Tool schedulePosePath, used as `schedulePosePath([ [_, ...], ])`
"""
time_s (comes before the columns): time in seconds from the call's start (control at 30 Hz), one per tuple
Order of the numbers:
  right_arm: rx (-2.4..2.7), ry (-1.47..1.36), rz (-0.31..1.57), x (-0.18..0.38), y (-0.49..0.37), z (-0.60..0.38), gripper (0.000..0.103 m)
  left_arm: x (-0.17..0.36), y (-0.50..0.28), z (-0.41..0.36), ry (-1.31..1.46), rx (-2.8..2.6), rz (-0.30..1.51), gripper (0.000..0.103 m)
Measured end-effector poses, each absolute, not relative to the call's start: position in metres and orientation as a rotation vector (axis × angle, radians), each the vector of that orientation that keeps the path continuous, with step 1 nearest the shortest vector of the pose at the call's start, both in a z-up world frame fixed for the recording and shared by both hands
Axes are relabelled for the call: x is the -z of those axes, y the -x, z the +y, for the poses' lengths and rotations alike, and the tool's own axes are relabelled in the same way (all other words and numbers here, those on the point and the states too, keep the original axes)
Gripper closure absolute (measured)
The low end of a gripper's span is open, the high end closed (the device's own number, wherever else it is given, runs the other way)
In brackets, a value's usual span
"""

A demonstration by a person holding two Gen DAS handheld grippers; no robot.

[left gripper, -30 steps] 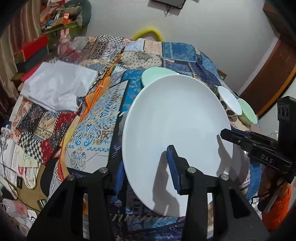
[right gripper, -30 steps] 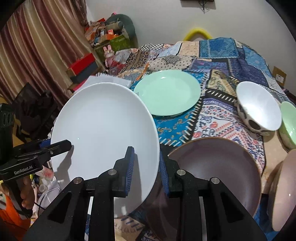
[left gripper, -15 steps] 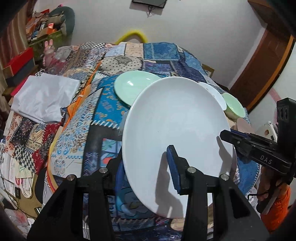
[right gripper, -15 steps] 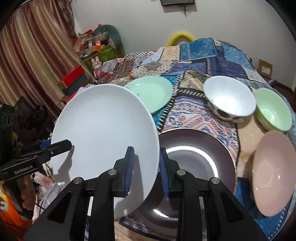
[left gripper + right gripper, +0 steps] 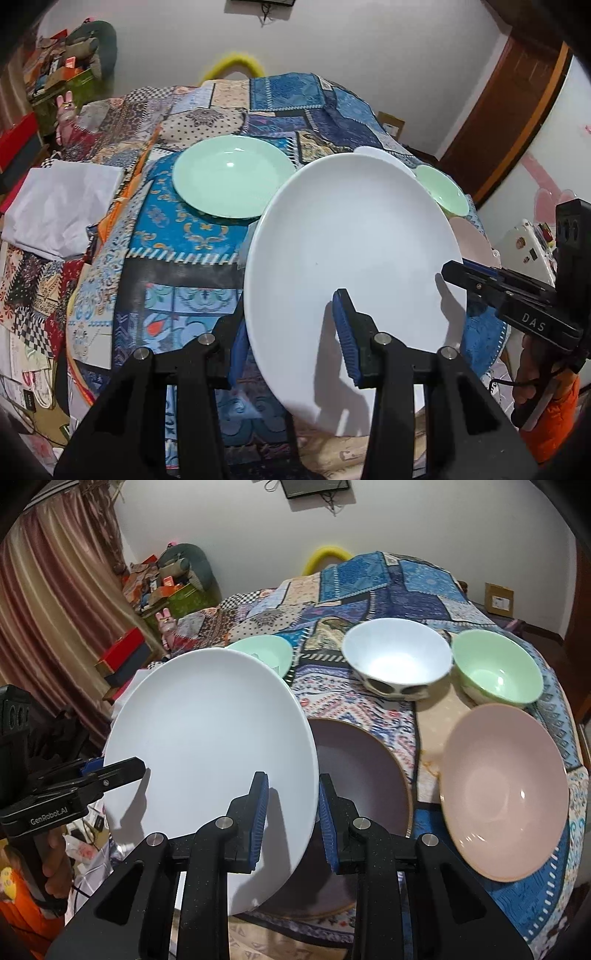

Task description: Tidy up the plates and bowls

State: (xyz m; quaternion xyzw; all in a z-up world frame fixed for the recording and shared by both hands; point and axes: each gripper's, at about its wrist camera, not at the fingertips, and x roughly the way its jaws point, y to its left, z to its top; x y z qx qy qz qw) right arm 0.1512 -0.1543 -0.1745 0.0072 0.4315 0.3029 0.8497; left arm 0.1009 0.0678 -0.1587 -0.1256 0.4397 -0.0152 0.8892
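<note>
The left tongs [image 5: 291, 332] pinch the near rim of the white plate [image 5: 351, 266], one blue pad on top and the other beneath, and the right tongs [image 5: 290, 812] clamp the same plate [image 5: 210, 746] at its opposite edge, so it hangs tilted between them above the patchwork-covered tabletop [image 5: 369, 709] (each tool shows in the other's view). Under its right edge lies a dark brown plate [image 5: 362, 775], with a pink bowl [image 5: 506, 794] just beside it. Farther back stand a white bowl [image 5: 399, 661] and a green bowl [image 5: 496, 672] close together, and a mint green plate [image 5: 232, 175] lies to the left, near a folded white cloth [image 5: 55, 210].
</note>
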Motion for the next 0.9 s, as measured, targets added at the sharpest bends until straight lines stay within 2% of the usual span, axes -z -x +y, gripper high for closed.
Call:
schedulePosePath([
  [0.9,-0.553,-0.093,0.985,0.212,-0.166,-0.195,0.078,0.209,-0.149,0.027,0.207,0.082,1.046,0.061],
])
